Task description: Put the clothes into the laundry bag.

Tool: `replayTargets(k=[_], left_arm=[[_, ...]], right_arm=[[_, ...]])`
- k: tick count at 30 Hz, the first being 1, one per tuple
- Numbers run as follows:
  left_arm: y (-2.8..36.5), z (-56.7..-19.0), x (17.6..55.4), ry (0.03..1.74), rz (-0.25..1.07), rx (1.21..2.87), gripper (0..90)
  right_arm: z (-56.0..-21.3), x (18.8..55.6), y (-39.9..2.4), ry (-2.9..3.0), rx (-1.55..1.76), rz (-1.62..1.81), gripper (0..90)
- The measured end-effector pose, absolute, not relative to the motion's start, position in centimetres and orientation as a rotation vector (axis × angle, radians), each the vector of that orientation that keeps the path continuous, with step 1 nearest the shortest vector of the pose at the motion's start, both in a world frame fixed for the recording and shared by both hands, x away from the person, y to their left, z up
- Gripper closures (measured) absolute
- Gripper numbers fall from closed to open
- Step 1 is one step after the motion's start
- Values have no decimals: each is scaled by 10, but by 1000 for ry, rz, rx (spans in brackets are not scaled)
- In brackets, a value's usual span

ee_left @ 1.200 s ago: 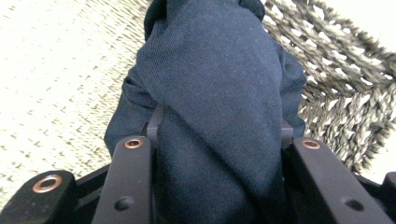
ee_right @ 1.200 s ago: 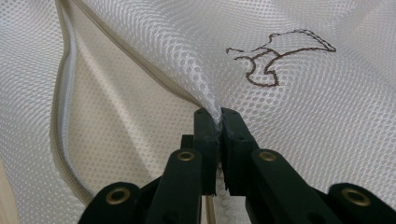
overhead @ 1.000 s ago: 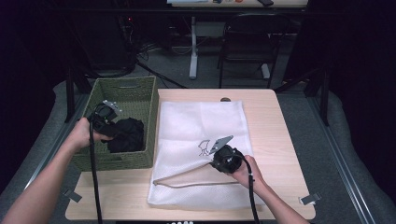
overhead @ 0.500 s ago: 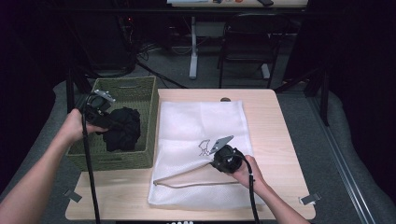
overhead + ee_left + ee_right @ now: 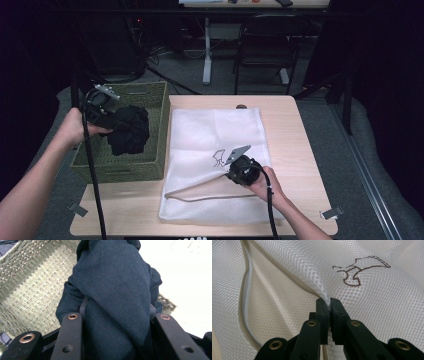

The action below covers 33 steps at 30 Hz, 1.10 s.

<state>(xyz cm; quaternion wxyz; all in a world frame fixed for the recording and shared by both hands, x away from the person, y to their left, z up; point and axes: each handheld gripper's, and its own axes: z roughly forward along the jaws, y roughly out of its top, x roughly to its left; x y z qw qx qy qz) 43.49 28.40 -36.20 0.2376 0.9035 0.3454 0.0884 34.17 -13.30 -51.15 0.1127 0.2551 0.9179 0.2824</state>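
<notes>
Nearest us, right gripper (image 5: 231,169): we pinch the upper layer of the white mesh bag (image 5: 220,135) tight, lifting its zipped mouth (image 5: 200,189) open on the worktop (image 5: 295,145).
Left gripper (image 5: 116,121): we clamp the dark garment (image 5: 131,129), a bundled cloth hanging above the woven basket (image 5: 159,125).
Risk at the mouth: we judge the gap low; a bulky bundle could catch the zip edge and drag the bag.
Risk at the grip: loose folds hang below our jaws and may snag the basket rim.
In the way: the basket's right wall stands between garment and bag.
Beyond: a chair (image 5: 265,45) and a desk leg (image 5: 207,50) sit well apart.
</notes>
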Motion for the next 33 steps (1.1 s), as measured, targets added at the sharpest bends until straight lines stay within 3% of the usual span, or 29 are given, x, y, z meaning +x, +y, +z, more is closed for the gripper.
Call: replayTargets(k=[20, 33], left_arm=[[250, -320, 400, 816, 236, 2460, 602], [224, -320, 375, 739, 164, 2451, 602]], right_arm=[[-511, 341, -134, 2682, 736, 824, 868], [-509, 340, -133, 2661, 754, 839, 868]])
